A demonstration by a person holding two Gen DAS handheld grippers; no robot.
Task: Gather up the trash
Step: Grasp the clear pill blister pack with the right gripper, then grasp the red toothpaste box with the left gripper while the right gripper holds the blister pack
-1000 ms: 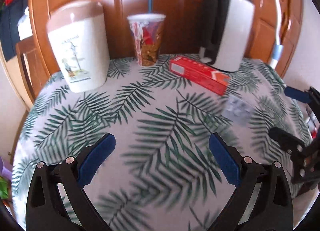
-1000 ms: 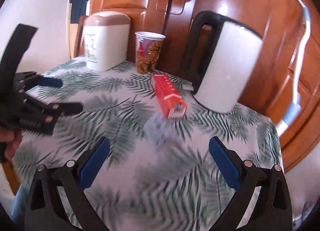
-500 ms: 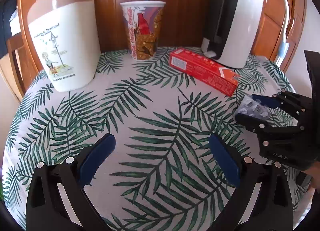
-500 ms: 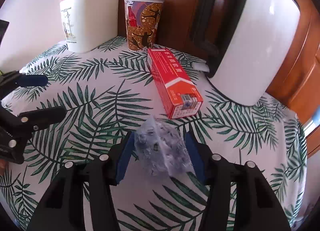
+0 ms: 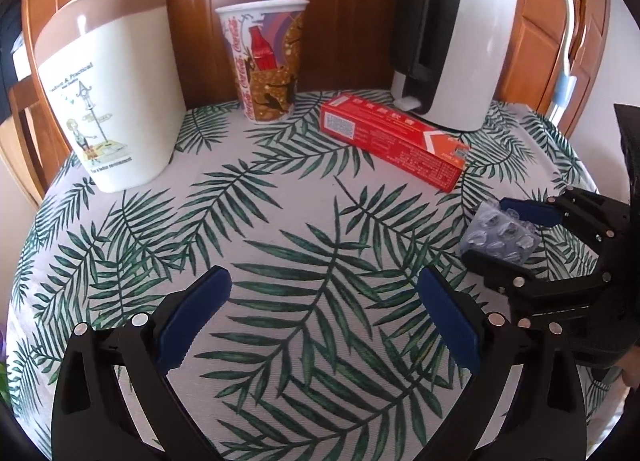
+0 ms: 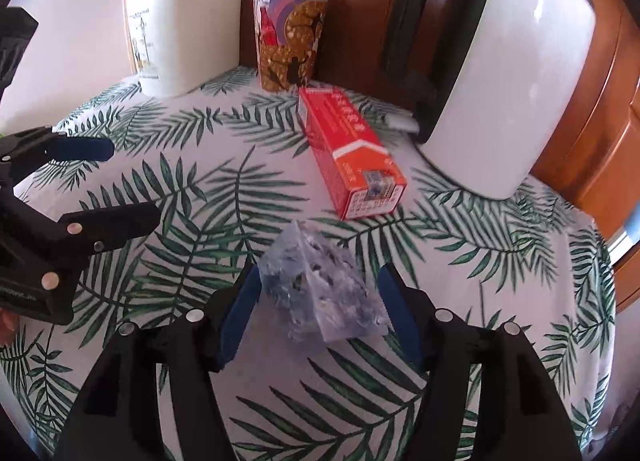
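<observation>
- Fingers (image 6: 394,309) of the right gripper (image 6: 320,301) are closed in on a crumpled blister pack (image 6: 320,293), pinching it from both sides just above the desk (image 6: 200,181).
- Left gripper (image 5: 324,313) hangs spread wide with nothing between its blue pads, over bare palm-leaf cloth.
- Just beyond the pack lies a red box (image 6: 352,157), its near end close to the pack but apart; its print is too small to read.
- Behind stand a Coca-Cola paper cup (image 5: 266,61), a white kettle (image 5: 452,33) touching the box's far side, and a cream bin (image 5: 108,85) marked "Fashion & Practical".
</observation>
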